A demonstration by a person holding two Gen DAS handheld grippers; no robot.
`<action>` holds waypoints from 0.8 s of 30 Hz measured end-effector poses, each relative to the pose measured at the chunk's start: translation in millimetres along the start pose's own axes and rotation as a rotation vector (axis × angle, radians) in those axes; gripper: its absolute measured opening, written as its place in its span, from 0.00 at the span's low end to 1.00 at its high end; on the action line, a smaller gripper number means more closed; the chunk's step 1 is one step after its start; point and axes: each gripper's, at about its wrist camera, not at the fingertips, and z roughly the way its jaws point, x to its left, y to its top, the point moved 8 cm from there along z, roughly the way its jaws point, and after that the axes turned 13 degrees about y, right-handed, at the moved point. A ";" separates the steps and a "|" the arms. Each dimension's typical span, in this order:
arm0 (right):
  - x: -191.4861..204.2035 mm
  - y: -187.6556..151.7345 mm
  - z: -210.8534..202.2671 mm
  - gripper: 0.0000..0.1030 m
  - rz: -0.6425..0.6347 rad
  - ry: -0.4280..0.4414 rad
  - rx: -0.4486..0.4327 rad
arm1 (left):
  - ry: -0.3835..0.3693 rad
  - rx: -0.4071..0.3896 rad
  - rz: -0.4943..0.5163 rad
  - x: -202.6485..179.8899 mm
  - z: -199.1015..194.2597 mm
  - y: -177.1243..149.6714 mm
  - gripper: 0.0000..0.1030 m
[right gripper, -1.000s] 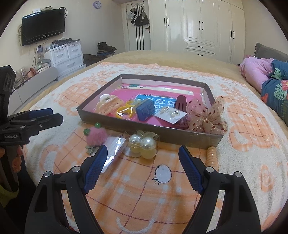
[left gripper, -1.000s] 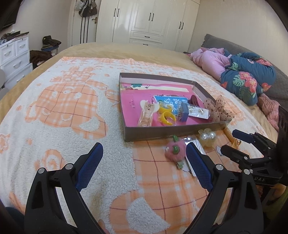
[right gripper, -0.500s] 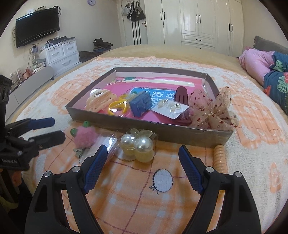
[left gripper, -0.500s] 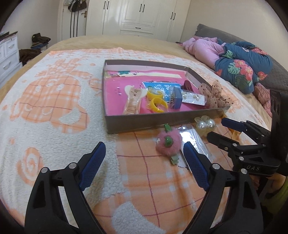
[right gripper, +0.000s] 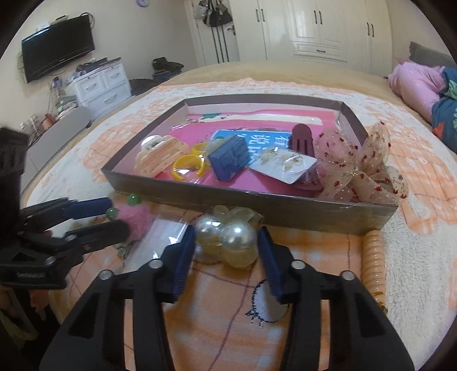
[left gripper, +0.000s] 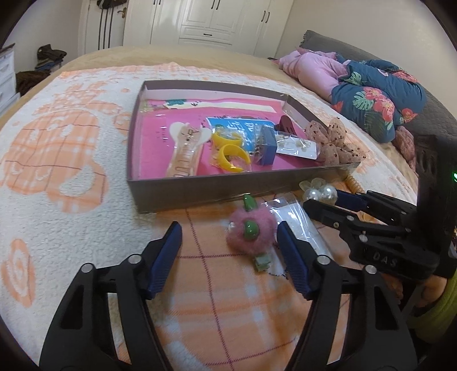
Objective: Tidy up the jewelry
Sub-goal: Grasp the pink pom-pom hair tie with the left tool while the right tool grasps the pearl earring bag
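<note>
Pearl clip [right gripper: 228, 239] in its clear wrap sits on the blanket [right gripper: 314, 328] just in front of the tray's near wall [right gripper: 285, 209], between the right gripper's [right gripper: 227, 261] blue pads [right gripper: 184, 256]; fingers spread and flanking it, contact not clear, can't tell if it's pinched. From the left wrist view the same pearl clip [left gripper: 320, 192] shows just beyond the right gripper [left gripper: 322, 201] tips. Pink pom clip [left gripper: 250, 231] with green beads lies on the blanket [left gripper: 71, 228] near the tray's front wall [left gripper: 228, 188], just inside the left gripper's [left gripper: 228, 254] right pad [left gripper: 291, 265]; left gripper spread wide, holding nothing. In the right wrist view the left gripper [right gripper: 111, 217] comes in side-on, tips right beside the pom clip [right gripper: 137, 219]. Clear bag [left gripper: 297, 225] lies flat between pom clip and pearl clip; same bag [right gripper: 160, 239] partly under the right gripper's left finger. Beige coil band [right gripper: 372, 262] lies on the blanket by the tray's near right corner. In the tray: cream claw clip [left gripper: 185, 151], yellow rings [left gripper: 231, 154] in plastic, blue block clip [left gripper: 267, 145], earring card [left gripper: 298, 145], maroon clip [left gripper: 287, 125], all on the pink liner. Dotted mesh bow [right gripper: 360, 165] drapes over the tray's right edge. Pillows [left gripper: 371, 102] on the bed well to the right; wardrobe [left gripper: 222, 22] behind; TV [right gripper: 57, 47] and white drawers [right gripper: 100, 85] on the left wall.
</note>
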 end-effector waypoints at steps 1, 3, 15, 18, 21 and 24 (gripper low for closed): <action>2.0 -0.7 -0.7 0.41 -0.017 -0.008 0.000 | -0.003 0.003 0.001 -1.2 1.7 0.3 0.51; 3.8 -2.2 -2.4 0.41 -0.031 -0.016 -0.002 | -0.013 0.004 0.005 -4.3 4.1 1.1 0.44; -2.9 -7.1 -28.9 0.41 -0.028 -0.054 -0.045 | -0.010 -0.017 0.023 -6.9 -2.8 3.4 0.21; -4.0 -7.5 -37.4 0.41 -0.023 -0.054 -0.059 | -0.004 -0.048 -0.003 1.7 -15.6 7.9 0.21; -4.9 -6.6 -44.2 0.41 -0.018 -0.056 -0.070 | 0.011 -0.069 -0.016 7.4 -25.5 11.5 0.21; -5.9 -5.9 -50.6 0.41 -0.011 -0.058 -0.085 | 0.021 -0.088 -0.037 14.8 -32.8 16.1 0.21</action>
